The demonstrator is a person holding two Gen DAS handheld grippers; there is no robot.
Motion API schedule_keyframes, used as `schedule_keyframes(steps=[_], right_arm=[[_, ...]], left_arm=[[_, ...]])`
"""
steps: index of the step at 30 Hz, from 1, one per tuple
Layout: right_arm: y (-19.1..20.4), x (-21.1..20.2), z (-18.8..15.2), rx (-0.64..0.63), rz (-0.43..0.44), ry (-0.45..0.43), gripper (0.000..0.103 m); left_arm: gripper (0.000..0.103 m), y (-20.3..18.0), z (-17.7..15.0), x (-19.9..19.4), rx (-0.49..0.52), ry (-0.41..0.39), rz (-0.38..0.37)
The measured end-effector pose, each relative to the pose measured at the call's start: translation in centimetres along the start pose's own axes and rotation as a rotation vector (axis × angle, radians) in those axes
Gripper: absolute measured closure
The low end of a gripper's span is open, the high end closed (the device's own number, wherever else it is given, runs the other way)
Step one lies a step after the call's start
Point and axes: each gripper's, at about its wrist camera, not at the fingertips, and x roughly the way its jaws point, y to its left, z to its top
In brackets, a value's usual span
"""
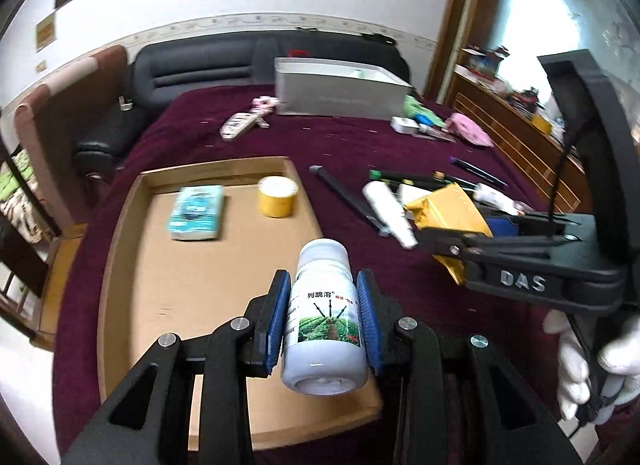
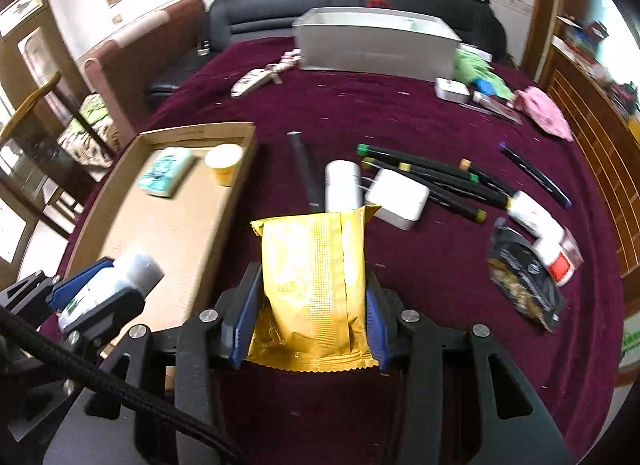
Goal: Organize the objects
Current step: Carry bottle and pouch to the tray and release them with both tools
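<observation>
My left gripper is shut on a white pill bottle with a green label, held above the near right corner of a shallow cardboard tray. The tray holds a teal tissue pack and a yellow tape roll. My right gripper is shut on a yellow foil snack packet, held above the maroon cloth just right of the tray. The left gripper with the bottle shows at the lower left of the right wrist view.
Loose on the cloth to the right lie black marker pens, a white tube, a white charger block, a black snack bag and small bottles. A grey box, a remote and a pink cloth lie farther back.
</observation>
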Motion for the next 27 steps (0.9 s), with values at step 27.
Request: schedule_keyframes(steps=[27], right_arm=[[10.2,12.7,6.2,0.021,0.069,0.161,0.058]], left_arm=[[0.073,12.7,2.0,8.4,-0.138,0.130,0.153]])
